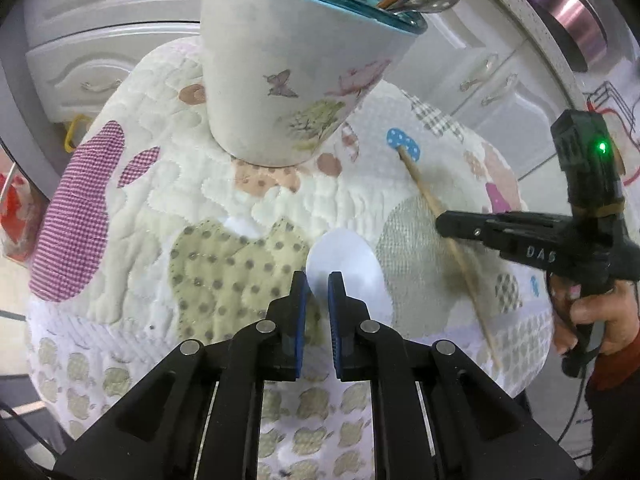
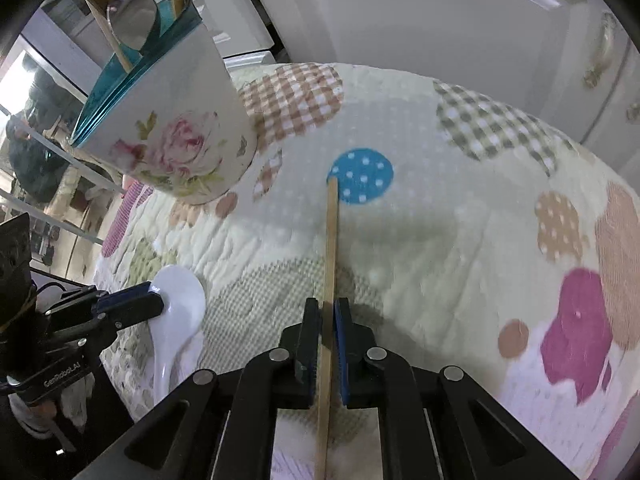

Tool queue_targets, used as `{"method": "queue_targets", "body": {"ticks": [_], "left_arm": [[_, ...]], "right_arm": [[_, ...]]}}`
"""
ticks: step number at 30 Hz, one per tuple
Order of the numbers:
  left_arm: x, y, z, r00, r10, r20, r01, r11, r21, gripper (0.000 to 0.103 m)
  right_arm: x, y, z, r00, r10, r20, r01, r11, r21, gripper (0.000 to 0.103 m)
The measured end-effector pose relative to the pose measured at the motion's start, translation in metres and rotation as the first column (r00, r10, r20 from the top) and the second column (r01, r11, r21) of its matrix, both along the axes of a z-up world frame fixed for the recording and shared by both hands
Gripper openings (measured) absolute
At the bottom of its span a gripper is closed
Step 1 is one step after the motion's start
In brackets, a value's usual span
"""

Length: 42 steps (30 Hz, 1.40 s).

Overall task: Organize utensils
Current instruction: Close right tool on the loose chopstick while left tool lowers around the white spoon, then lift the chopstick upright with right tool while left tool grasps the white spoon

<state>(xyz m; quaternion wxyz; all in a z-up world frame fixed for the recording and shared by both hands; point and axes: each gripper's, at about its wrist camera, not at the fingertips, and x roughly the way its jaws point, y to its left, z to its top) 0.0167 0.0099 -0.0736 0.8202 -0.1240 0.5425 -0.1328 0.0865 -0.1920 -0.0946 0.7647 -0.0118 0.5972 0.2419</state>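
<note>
A floral holder cup (image 1: pixel 296 80) with a teal rim stands on the quilted cloth (image 1: pixel 152 208) and holds wooden utensils and a metal spoon; it also shows in the right wrist view (image 2: pixel 176 132). My left gripper (image 1: pixel 318 284) is shut on a white spoon (image 1: pixel 352 264), whose bowl points toward the cup; the spoon also shows in the right wrist view (image 2: pixel 180 312). My right gripper (image 2: pixel 329 308) is shut on a wooden chopstick (image 2: pixel 331 240) that lies over the cloth, tip at a blue dotted patch. The chopstick (image 1: pixel 436 208) and right gripper (image 1: pixel 444 226) show at the right of the left wrist view.
White cabinet doors (image 2: pixel 440 12) stand behind the table. A steel pot (image 1: pixel 576 4) sits at the upper right. A red item (image 1: pixel 16 216) lies off the table's left edge.
</note>
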Motion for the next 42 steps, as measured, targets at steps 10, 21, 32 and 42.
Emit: {"method": "queue_targets", "body": {"ticks": [10,21,32,42], "left_arm": [[0.013,0.008,0.002,1.000,-0.009,0.005,0.008,1.000,0.023,0.047],[0.026,-0.009,-0.003,0.991,-0.137,0.010,0.135,0.986,0.097,0.052],[0.031,-0.022,-0.004,0.977,-0.212,0.008,0.210,0.972,0.107,0.010],[0.011,0.010,0.033,0.989,-0.114,0.096,0.111,0.993,0.041,0.002]], "right_arm": [[0.002,0.001,0.015,0.999,-0.042,0.033,0.042,0.999,-0.002,0.052],[0.018,0.015,0.016,0.997,0.003,0.083,0.003,0.998,-0.063,0.038],[0.037,0.040,0.004,0.996,0.051,0.078,-0.045,0.996,-0.071,0.005],[0.011,0.013,0.067,0.986,-0.002,0.164,-0.011,0.997,0.079,0.005]]}}
